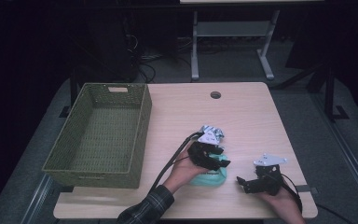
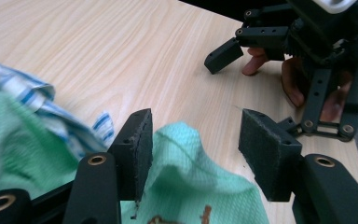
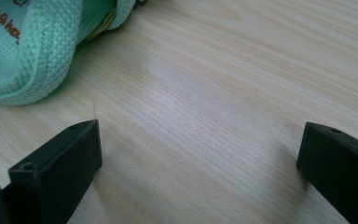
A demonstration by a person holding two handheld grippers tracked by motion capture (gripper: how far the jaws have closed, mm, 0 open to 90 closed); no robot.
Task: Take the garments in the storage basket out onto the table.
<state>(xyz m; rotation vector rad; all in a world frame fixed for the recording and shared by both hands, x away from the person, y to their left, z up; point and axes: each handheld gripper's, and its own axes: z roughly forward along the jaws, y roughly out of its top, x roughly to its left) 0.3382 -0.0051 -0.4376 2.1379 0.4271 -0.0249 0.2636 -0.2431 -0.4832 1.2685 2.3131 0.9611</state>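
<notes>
A mint-green cloth (image 1: 213, 177) lies bunched near the table's front edge, with a blue-and-white striped cloth (image 1: 213, 132) just behind it. My left gripper (image 1: 219, 162) hovers over the green cloth, its jaws apart. In the left gripper view the green cloth (image 2: 191, 182) bulges up between the two pads (image 2: 137, 149) without being pinched, and the striped cloth (image 2: 37, 100) lies at the left. My right gripper (image 1: 242, 184) rests low at the front right, to the right of the green cloth. Its jaws (image 3: 198, 149) stand wide open over bare wood, and the green cloth (image 3: 28, 51) lies at the upper left.
A deep green woven basket (image 1: 142, 116) stands on the left side of the wooden table (image 1: 242, 112), with nothing inside it. A round cable hole (image 1: 215, 94) sits near the far edge. Desk legs and cables stand on the dark floor beyond.
</notes>
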